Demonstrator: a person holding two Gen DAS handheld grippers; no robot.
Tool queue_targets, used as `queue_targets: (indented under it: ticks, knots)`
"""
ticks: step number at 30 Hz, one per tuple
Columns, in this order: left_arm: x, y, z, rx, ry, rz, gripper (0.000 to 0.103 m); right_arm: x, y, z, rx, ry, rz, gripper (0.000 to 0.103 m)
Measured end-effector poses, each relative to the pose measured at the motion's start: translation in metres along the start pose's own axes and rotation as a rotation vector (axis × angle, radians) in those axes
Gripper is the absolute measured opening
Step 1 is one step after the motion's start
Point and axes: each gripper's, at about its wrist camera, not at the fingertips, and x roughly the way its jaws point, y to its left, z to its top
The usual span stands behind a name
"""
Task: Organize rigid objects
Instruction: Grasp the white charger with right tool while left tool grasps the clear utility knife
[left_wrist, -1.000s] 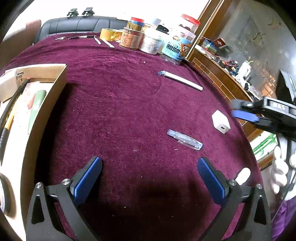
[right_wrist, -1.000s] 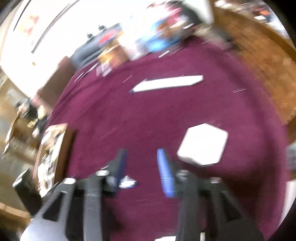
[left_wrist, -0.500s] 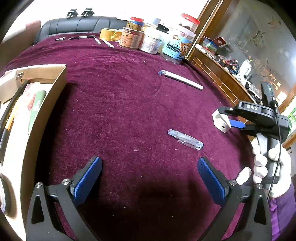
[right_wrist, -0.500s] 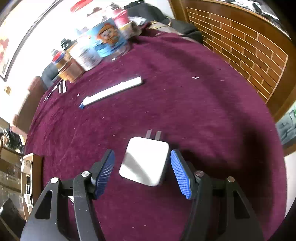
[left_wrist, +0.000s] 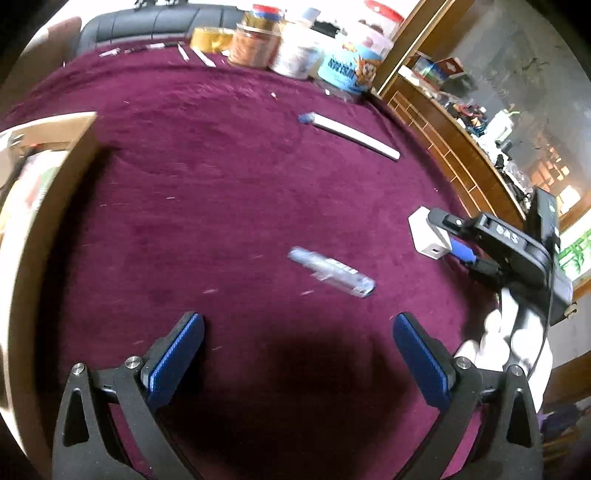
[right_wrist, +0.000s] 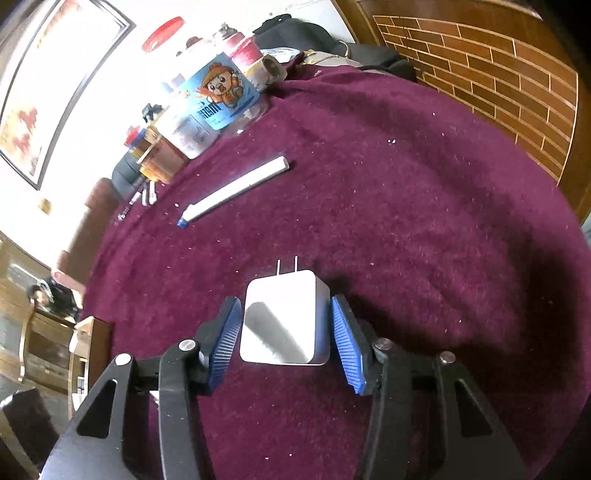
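Near the tabletop's (right_wrist: 424, 206) right edge, we see the right gripper (right_wrist: 286, 328) held low with its jaws clamped on either side of the white charger (right_wrist: 284, 325), whose prongs point away from it. Our left gripper (left_wrist: 297, 354) hovers with jaws wide apart above the maroon cloth, near a clear tube (left_wrist: 330, 272). Jars (left_wrist: 295, 51) crowd the far edge, and a cardboard box (left_wrist: 48, 206) sits left.

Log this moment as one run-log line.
right gripper: jaws closing around white charger | left gripper: open, nothing held | clear tube: on cloth
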Motion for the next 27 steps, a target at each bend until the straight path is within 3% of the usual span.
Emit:
queue_targets:
  ticks: [4, 6, 9, 11, 13, 16, 21, 27]
  knots:
    - [0.019, -0.022, 0.017, 0.006, 0.018, 0.045, 0.099, -0.002, -0.008, -0.002, 0.036, -0.008, 0.074, 0.049]
    - [0.032, -0.033, 0.027, 0.032, 0.023, 0.108, 0.099, -0.004, -0.014, -0.005, 0.055, -0.02, 0.114, 0.048]
    - [0.041, -0.045, 0.027, 0.086, 0.01, 0.192, 0.098, -0.004, -0.008, -0.008, 0.006, -0.032, 0.092, 0.048]
    - [0.041, -0.052, 0.02, 0.155, -0.007, 0.257, 0.081, -0.002, 0.004, -0.01, -0.056, -0.041, 0.038, 0.048]
    - [0.038, -0.055, 0.013, 0.239, -0.019, 0.294, 0.041, -0.001, 0.014, -0.014, -0.118, -0.05, -0.015, 0.049]
    - [0.026, -0.043, 0.01, 0.254, 0.003, 0.255, 0.014, 0.001, 0.018, -0.016, -0.149, -0.051, -0.041, 0.051]
    - [0.011, -0.03, -0.001, 0.254, 0.033, 0.158, 0.015, 0.0, 0.009, -0.014, -0.114, -0.048, 0.001, 0.051]
    - [0.014, -0.035, 0.0, 0.24, 0.008, 0.145, 0.031, 0.001, 0.008, -0.014, -0.12, -0.05, 0.0, 0.052]
